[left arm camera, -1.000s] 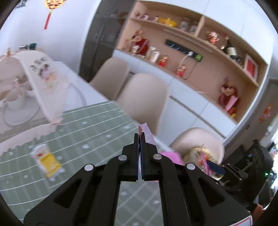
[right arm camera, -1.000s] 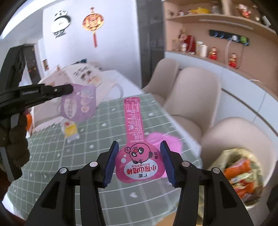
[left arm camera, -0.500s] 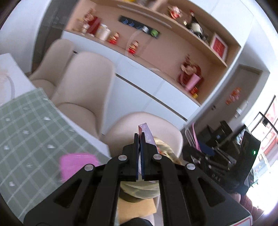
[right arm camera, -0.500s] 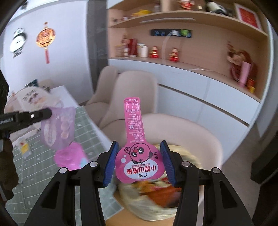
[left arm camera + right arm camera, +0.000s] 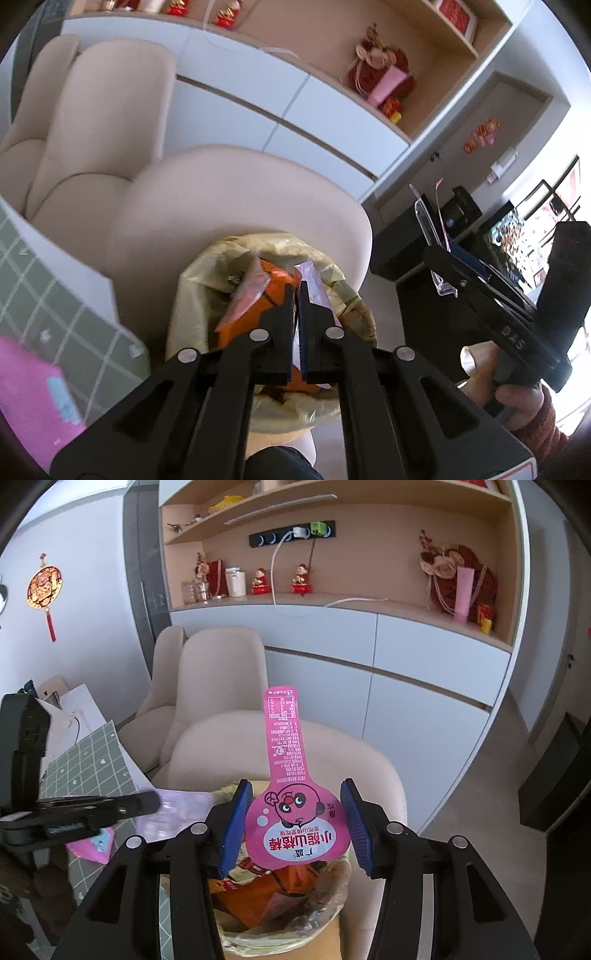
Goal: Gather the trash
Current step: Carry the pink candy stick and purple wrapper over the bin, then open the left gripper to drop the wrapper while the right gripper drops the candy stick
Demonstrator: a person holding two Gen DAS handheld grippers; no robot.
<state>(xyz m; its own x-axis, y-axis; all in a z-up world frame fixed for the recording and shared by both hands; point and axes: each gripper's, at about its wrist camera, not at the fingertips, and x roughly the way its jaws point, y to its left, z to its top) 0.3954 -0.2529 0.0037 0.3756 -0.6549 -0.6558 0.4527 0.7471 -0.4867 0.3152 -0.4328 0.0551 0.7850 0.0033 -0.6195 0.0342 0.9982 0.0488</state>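
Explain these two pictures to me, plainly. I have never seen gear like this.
There is no robot here. A person holds a two-finger clamp in each hand, and each clamp has a wide-angle camera looking along its fingers. That is why black fingers fill the bottom of both pictures.

One picture is taken from the left gripper. It is pinched shut on a thin pale purple wrapper, which shows better from the other camera.

The other picture is from the right gripper, which holds a pink wrapper with a cartoon face between its blue pads.

Both hang above a trash bin lined with a yellowish bag that already holds orange packets. To the left is a table with a green checked cloth and a pink packet on it.
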